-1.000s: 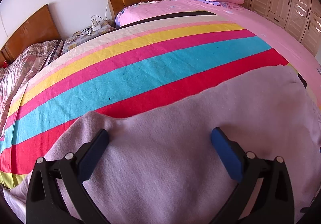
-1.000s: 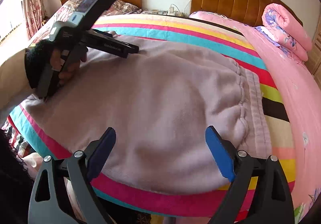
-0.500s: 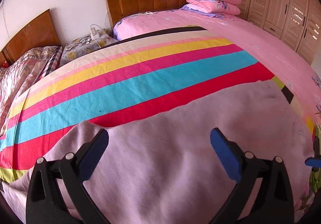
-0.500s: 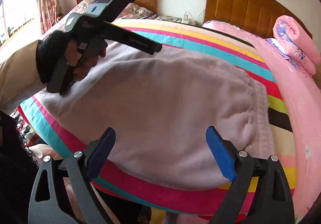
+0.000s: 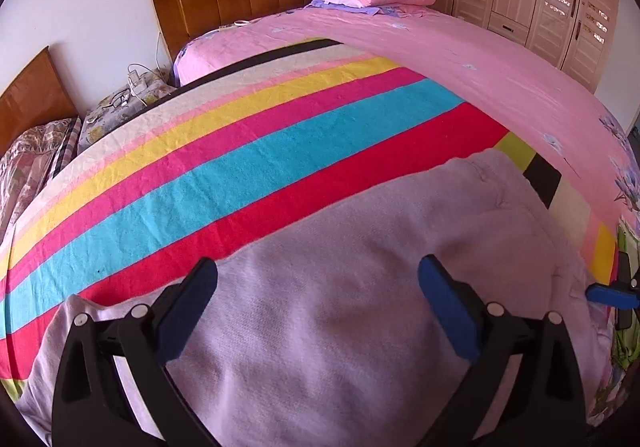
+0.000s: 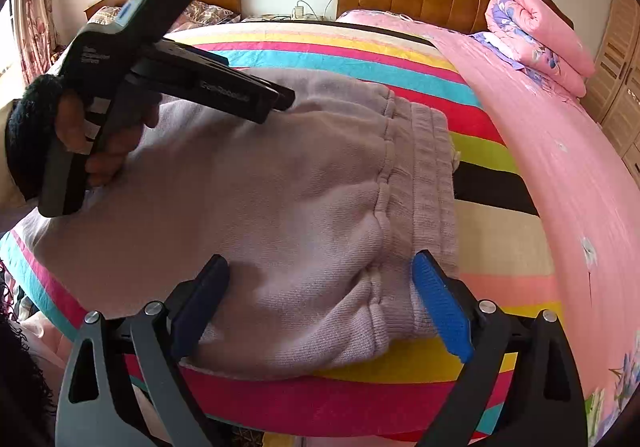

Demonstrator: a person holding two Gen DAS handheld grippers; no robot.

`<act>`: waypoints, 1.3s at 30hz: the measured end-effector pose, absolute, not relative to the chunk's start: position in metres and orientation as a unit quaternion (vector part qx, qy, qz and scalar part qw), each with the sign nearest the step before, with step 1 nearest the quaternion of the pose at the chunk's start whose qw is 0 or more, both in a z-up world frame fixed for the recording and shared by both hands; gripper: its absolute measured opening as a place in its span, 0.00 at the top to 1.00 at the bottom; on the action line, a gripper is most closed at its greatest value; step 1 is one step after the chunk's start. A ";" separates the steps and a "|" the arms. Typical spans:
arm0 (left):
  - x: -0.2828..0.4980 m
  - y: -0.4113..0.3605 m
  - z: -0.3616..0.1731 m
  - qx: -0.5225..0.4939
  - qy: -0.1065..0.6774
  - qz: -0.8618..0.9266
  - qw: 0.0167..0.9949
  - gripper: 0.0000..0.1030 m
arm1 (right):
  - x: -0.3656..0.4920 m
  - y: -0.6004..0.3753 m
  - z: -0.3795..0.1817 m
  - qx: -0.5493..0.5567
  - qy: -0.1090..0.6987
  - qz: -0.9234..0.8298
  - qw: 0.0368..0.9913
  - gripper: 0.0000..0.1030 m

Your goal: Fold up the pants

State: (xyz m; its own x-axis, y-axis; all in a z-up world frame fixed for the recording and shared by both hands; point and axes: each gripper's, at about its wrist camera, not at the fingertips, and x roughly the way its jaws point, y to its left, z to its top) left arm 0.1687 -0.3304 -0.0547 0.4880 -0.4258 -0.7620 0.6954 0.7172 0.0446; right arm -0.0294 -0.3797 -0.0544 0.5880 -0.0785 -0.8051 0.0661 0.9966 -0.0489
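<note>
The right gripper (image 6: 320,299) is spread wide over the waistband end of the lilac sweatpants (image 6: 280,199), which lie flat on the striped blanket (image 6: 488,203). The left gripper (image 5: 318,307), at ten o'clock, is spread wide too, holding nothing. A rolled pink quilt (image 6: 536,35) sits at two o'clock.

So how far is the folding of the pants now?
Done: the lilac sweatpants lie flat on the striped blanket. In hand: nothing; left gripper and right gripper are open above them, the right near the waistband. Left: the further folds.
</note>
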 end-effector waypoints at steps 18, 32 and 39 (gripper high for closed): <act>0.194 0.081 -0.044 0.035 0.407 -0.008 0.913 0.02 | 0.201 -0.142 -0.026 -0.029 0.428 0.175 0.886 0.13; 0.204 0.101 -0.074 -0.021 0.444 -0.011 0.896 0.01 | 0.227 -0.098 -0.042 -0.076 0.431 0.111 0.892 0.11; 0.202 0.099 -0.073 -0.019 0.443 -0.011 0.896 0.01 | 0.235 -0.109 -0.059 -0.045 0.456 0.109 0.882 0.11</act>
State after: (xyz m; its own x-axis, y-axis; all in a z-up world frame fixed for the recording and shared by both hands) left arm 0.2022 0.0989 -0.0726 0.6076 -0.0369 -0.7934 0.0029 0.9990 -0.0443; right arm 0.2345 -0.1093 -0.0592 0.5601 0.1520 -0.8144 -0.2341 0.9720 0.0204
